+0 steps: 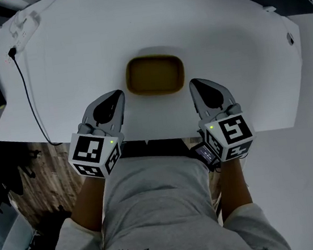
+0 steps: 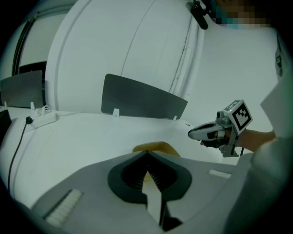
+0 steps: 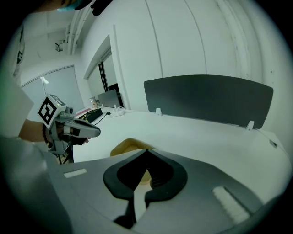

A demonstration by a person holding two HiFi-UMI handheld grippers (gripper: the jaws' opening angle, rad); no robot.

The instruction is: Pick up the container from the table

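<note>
Two sets of jaws, both pressed together and empty. Tan container (image 1: pixel 155 75) sits on the white table (image 1: pixel 79 57) near its front edge, long axis nine-to-three: one o'clock of left gripper (image 1: pixel 118 97), eleven o'clock of right gripper (image 1: pixel 195 85). Neither looks nearer.

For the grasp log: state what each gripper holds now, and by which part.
Nothing is held. The left gripper and right gripper are shut and empty, flanking the yellow container on the table.

Office-like room: white desk (image 1: pixel 236 36), grey divider screens (image 2: pixel 142 98) along its edge, power strip (image 1: pixel 23 25) with cable (image 1: pixel 26 93)
</note>
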